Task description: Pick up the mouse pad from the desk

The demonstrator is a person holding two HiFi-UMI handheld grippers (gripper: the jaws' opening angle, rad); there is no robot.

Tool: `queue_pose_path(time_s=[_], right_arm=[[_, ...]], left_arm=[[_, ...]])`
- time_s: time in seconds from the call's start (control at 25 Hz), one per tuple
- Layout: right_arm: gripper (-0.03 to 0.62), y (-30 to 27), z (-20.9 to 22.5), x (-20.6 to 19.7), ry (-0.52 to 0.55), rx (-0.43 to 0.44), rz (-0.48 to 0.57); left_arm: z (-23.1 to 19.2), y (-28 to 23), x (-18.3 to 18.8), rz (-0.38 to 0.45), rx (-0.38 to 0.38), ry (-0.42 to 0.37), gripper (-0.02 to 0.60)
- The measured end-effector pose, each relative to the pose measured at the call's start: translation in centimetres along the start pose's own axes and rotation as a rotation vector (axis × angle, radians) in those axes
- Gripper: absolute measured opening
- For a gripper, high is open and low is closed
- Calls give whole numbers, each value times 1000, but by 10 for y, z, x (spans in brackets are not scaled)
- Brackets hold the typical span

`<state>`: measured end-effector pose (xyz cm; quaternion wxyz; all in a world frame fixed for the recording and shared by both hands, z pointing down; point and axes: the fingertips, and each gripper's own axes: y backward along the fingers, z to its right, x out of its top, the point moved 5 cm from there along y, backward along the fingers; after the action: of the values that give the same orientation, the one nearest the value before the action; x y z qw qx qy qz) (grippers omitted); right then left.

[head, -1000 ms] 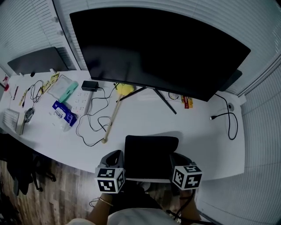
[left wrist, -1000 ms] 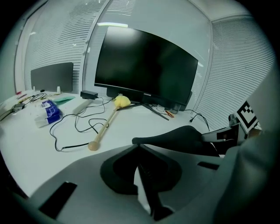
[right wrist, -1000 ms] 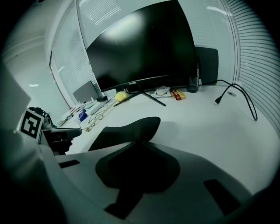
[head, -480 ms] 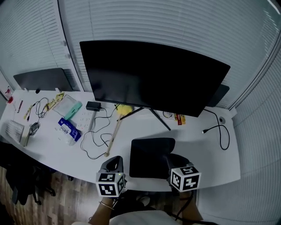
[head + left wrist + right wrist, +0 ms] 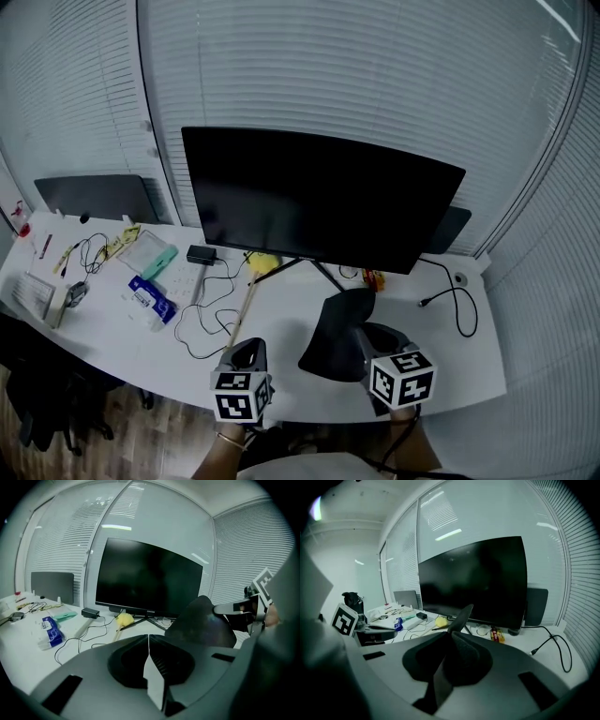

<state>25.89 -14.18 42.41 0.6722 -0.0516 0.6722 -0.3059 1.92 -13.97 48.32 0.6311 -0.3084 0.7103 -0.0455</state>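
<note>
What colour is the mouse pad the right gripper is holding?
Black. The mouse pad shows best in the head view.

Ahead of my fingers (image 5: 154, 686) stands the wide black monitor (image 5: 319, 202); loose black cables (image 5: 80, 640) lie left; bare white desk (image 5: 450, 349) right.

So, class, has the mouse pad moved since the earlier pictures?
Yes. The mouse pad lay flat on the desk near its front edge; now the right gripper holds it raised, tilted.

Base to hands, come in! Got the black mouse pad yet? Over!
Right hand-held gripper shut on the black rectangular mouse pad. Pad tilted up over the white desk. Left hand-held gripper shut, empty. Nothing blocking; wide black monitor stands behind.
</note>
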Motion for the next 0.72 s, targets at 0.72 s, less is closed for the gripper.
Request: queue_pose_path(time_s=[0.72], right_arm=[[55,55,41,117,206,-110,197]], left_arm=[[28,-11,117,227,-89,-68,21]])
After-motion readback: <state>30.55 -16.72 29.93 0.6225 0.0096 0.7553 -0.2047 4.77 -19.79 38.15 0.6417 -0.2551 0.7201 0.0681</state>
